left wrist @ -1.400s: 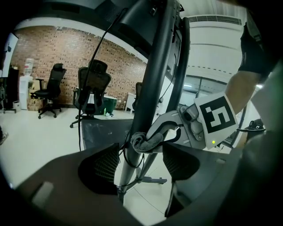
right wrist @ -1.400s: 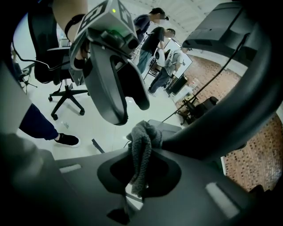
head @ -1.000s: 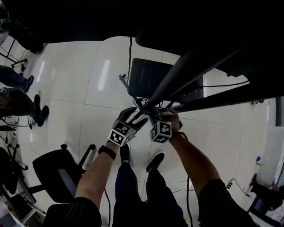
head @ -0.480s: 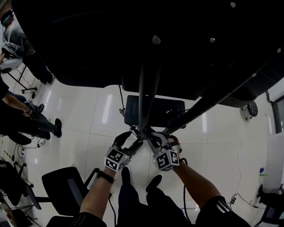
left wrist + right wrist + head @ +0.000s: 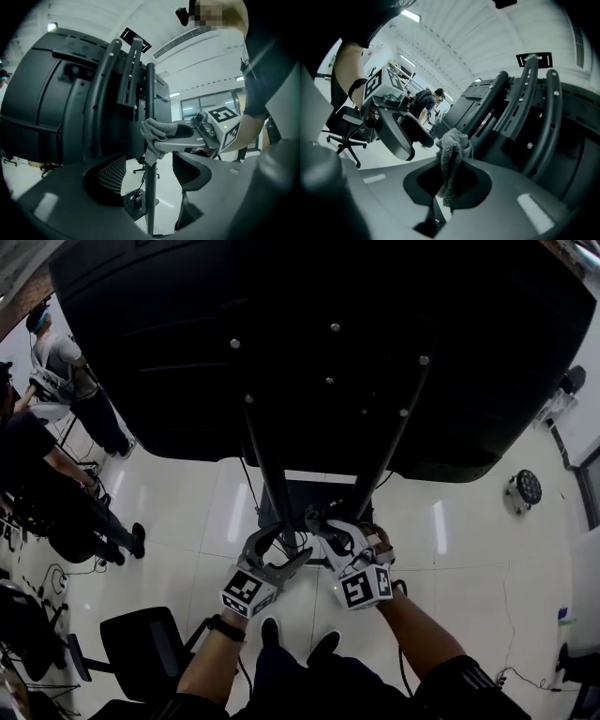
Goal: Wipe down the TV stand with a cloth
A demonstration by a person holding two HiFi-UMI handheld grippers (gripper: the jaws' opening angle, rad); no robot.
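I'm pinching the cloth [image 5: 452,149] in my right gripper [image 5: 324,522], pressing it against the TV stand's pole [image 5: 150,89]. My left gripper [image 5: 277,553] is hanging spread around that pole. Dragging too hard risks pulling the cloth free.

Floor [image 5: 469,540]: white glossy tiles; black office chair [image 5: 141,652] at lower left; people [image 5: 66,474] standing at left edge; white ceiling [image 5: 220,56] with vent [image 5: 183,41] and lamp [image 5: 52,26]; glazed partition [image 5: 206,104] at rear.
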